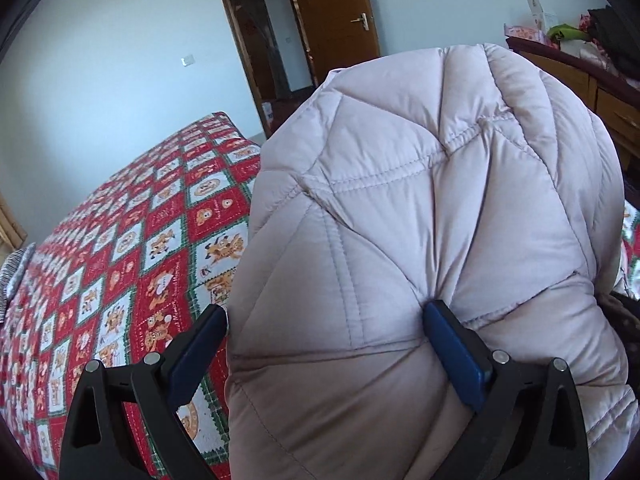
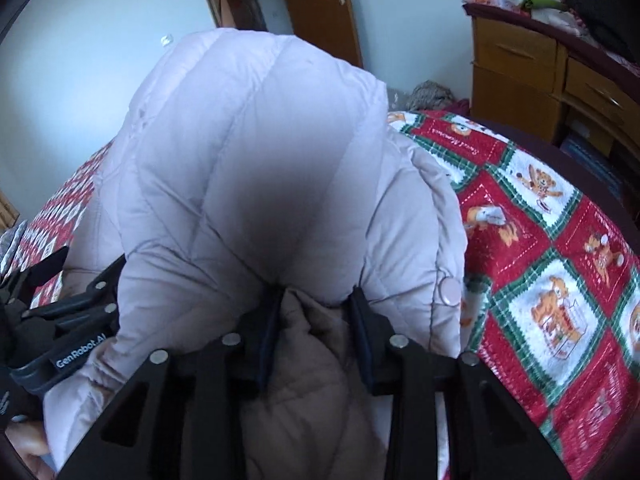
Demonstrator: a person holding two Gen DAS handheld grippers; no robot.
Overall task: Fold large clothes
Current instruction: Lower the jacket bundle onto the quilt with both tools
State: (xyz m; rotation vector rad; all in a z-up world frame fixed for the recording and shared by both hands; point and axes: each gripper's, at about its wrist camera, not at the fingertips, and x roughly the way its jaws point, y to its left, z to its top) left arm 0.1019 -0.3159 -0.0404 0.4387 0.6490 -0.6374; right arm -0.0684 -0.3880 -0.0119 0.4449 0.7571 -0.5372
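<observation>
A pale pink quilted down jacket point(image 1: 420, 200) bulges up over the bed and fills both views point(image 2: 248, 152). My left gripper point(image 1: 326, 324) has its blue-padded fingers point(image 1: 452, 356) wide apart with a thick fold of the jacket between them; whether they press it is unclear. My right gripper point(image 2: 316, 304) is nearly closed on a bunch of the jacket, with its brown lining point(image 2: 316, 380) showing between the fingers point(image 2: 366, 332). The left gripper's body point(image 2: 68, 312) shows at the left of the right wrist view.
The bed has a red, green and white cartoon quilt point(image 1: 120, 260), also in the right wrist view point(image 2: 552, 264). A wooden dresser point(image 2: 532, 72) with clutter stands at the right. A wooden door point(image 1: 332, 20) is behind. Grey cloth point(image 1: 16, 276) lies at the bed's left.
</observation>
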